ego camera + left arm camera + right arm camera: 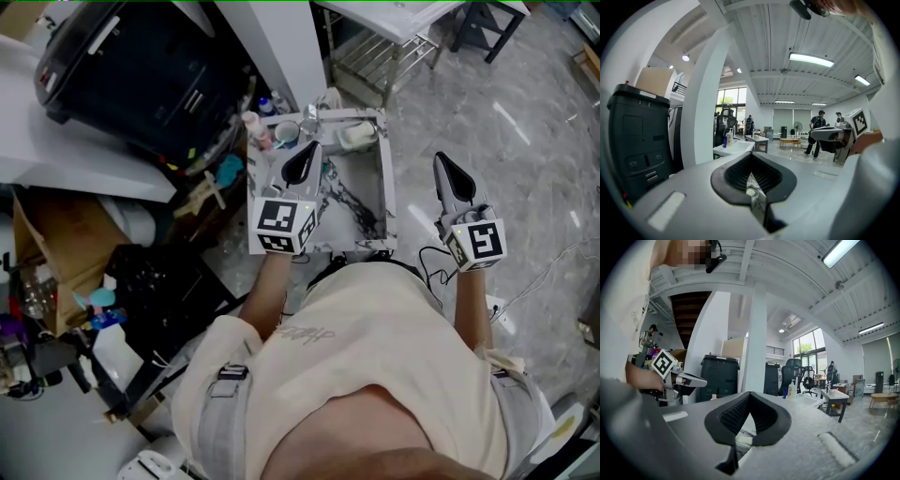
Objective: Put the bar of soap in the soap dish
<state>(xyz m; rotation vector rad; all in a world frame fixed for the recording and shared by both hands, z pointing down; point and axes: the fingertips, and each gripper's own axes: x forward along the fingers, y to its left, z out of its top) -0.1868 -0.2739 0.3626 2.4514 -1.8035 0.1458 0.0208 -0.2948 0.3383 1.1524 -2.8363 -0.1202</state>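
what looks to be the bar of soap [357,135], a pale lump, lies at the far right corner of the marble-patterned washstand [386,192]; whether the soap dish is under it cannot be told. along the far edge stand a tap [309,117], a round cup [286,134] and, at the far left corner, a small bottle [251,122]. the left gripper [302,157] hangs over the basin's left side, jaws closed on nothing. the right gripper [441,161], likewise closed and empty, is held over the grey floor [525,169] just off the washstand's right edge. a black bin [141,75] stands well to the left.
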